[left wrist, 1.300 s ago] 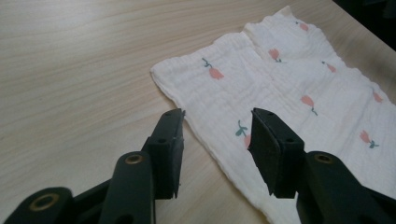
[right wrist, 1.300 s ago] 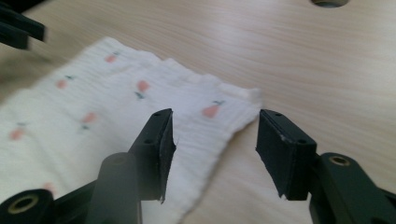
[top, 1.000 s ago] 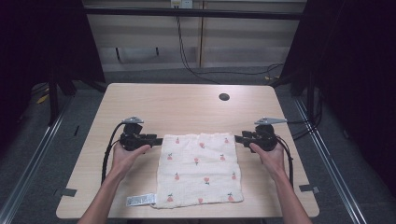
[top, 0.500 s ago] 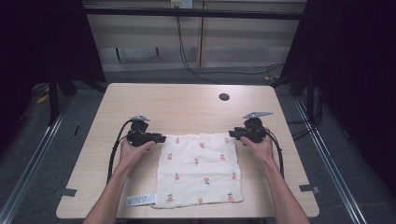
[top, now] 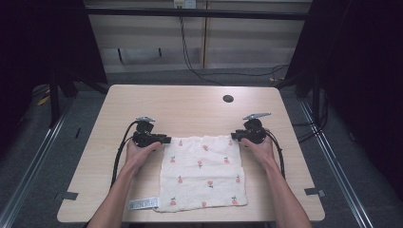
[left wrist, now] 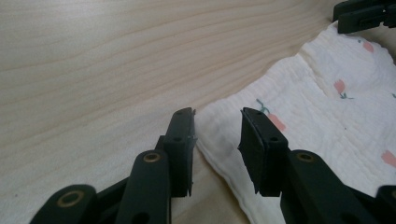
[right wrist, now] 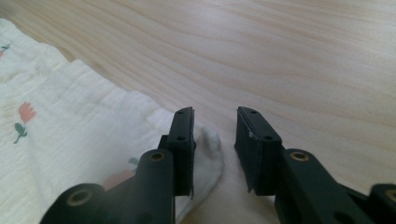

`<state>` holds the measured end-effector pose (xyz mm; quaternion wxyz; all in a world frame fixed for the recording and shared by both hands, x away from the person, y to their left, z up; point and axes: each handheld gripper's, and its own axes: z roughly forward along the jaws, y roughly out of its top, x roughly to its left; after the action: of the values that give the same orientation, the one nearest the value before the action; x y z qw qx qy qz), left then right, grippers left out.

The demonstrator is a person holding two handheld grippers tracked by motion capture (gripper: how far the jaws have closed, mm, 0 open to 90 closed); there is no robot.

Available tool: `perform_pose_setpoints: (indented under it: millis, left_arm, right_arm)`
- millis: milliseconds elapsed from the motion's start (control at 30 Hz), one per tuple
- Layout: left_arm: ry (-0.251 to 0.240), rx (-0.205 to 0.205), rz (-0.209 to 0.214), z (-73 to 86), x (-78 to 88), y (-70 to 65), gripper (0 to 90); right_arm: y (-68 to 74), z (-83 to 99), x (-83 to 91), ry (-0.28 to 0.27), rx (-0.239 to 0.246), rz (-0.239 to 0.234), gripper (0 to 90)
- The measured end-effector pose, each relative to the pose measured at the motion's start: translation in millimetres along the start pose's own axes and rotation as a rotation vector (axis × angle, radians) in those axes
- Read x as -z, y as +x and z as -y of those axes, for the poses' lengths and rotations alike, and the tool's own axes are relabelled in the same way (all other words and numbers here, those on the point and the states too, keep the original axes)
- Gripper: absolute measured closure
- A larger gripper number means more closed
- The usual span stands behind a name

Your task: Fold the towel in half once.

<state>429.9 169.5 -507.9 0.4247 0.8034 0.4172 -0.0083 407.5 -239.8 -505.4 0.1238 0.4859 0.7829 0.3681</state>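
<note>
On the high view a light wooden table (top: 190, 109) carries a white cloth (top: 202, 173) printed with small pink flowers, lying flat on the near half of the table, its near edge close to the table's front edge. A white label strip (top: 142, 204) sticks out at the cloth's near left corner.

At the far left corner of the cloth sits the left tool (top: 166, 139), held in the person's left hand (top: 138, 151), its black cable looping back along the forearm. In the left gripper view this tool (left wrist: 217, 135) has its two jaws spread apart, low over the table, with the cloth's corner (left wrist: 219, 126) lying in the gap between them; the left jaw stands over bare wood just beside the hem and the right jaw over the cloth. The jaws are not closed on the fabric.

The cloth's far edge runs, slightly rumpled, across to the right tool (top: 234, 135), held in the right hand (top: 259, 146) at the far right corner. In the right gripper view that tool (right wrist: 215, 130) is likewise spread, and the cloth's rounded corner (right wrist: 208, 149) pokes up between the jaws, close against the left one, with bare table under the right jaw.

A small dark round hole (top: 228, 99) lies in the table well beyond the right tool.
</note>
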Motion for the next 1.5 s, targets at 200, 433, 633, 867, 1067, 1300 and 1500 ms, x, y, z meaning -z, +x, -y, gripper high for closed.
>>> perform_pose_setpoints:
  millis: [200,433,633,867,1067,1300,1500]
  left_arm:
    - [0.031,-0.077,0.005,-2.1,-7.0,-9.2,78.4]
    - [0.018,-0.057,0.015,0.1,-2.2,-4.6,88.0]
    - [-0.026,-0.057,0.024,-4.1,10.8,-3.8,88.0]
    - [-0.066,-0.068,0.031,-9.5,21.1,-8.1,88.0]
    - [-0.112,-0.064,0.03,-16.2,29.8,-11.1,88.0]
    - [-0.185,-0.077,0.027,-34.9,40.0,-17.0,87.9]
    - [-0.229,-0.114,0.041,-39.3,53.2,-24.6,87.8]
  right_arm:
    - [6.1,-0.4,-1.3,0.011,0.005,0.0,79.9]
    - [1.5,3.1,0.2,-0.004,-0.067,-0.075,88.1]
    - [-1.5,-3.5,8.6,-0.052,-0.08,-0.087,88.1]
    - [-2.7,-12.5,22.2,-0.106,-0.091,-0.108,88.3]
    - [2.6,-21.8,29.7,-0.137,-0.075,-0.12,88.6]
    - [0.8,-40.0,42.4,-0.198,-0.078,-0.136,88.6]
    - [1.9,-49.3,60.4,-0.265,-0.071,-0.17,88.7]
